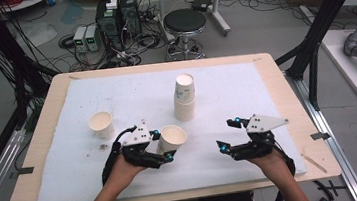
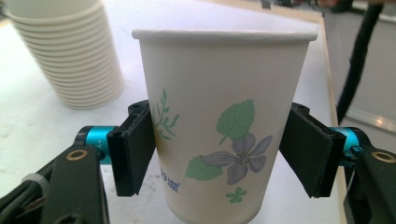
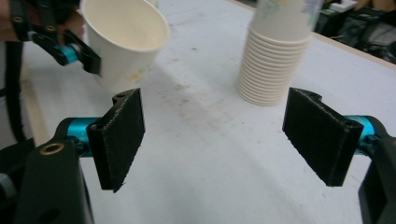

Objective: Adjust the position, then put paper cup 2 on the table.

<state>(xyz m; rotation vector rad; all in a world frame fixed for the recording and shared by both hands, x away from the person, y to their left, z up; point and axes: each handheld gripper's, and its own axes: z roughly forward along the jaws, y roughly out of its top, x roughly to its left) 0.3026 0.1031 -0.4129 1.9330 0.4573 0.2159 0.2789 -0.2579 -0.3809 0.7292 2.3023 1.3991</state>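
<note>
The left gripper (image 1: 163, 145) grasps a cup (image 1: 171, 138) by its sides — tilted, just before the stack (image 1: 185, 99) on the table (image 1: 42, 110). The right gripper (image 1: 226, 134) hangs released, nothing between its pads.

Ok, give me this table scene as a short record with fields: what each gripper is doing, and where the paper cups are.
left gripper: shut on the flower-printed white paper cup, held tilted
right gripper: jaws wide open, nothing between them
stack of cream paper cups: upright, mid-table, beyond both grippers
single cream paper cup: upright, alone, on the left side
surface: white foam sheet on a wooden table
</note>
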